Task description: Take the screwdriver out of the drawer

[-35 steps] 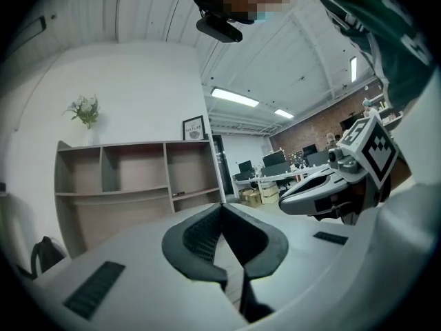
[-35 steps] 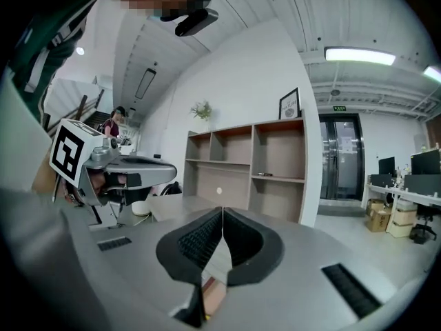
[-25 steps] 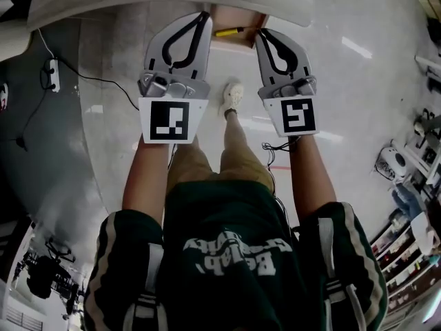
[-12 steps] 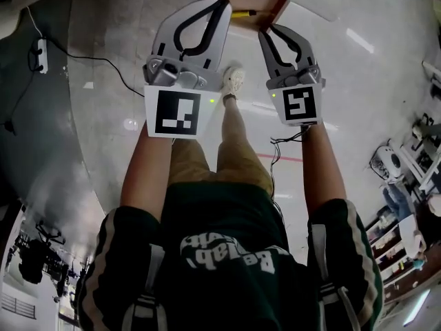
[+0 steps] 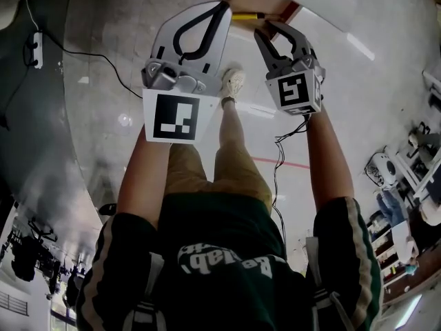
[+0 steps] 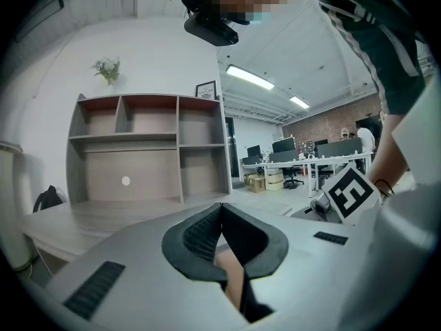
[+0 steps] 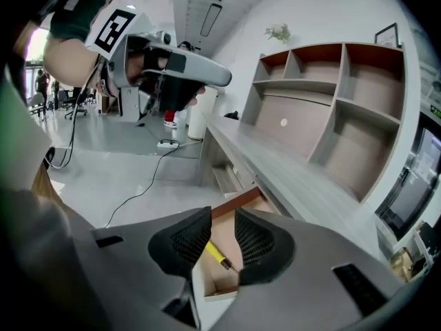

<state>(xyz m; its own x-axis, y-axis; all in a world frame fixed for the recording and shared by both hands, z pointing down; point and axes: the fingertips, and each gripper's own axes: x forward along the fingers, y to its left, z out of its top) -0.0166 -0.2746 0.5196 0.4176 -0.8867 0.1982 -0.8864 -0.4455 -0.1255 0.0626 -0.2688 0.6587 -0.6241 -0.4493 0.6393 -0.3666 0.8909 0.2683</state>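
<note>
Just beyond the right gripper's fingers, which are spreading apart and dipping closer than before, a yellow screwdriver is lying in the open drawer; the left gripper's fingers are pressing together.

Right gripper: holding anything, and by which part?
Nothing. The right gripper has just been opening its jaws, nothing between them; the screwdriver lies untouched in the drawer below.

I wear a dark green shirt with cream sleeve stripes and tan shorts. My left gripper and right gripper are grey, with black-lined jaws and black-and-white marker cubes. The right jaws have just been opening and grip nothing.
</note>
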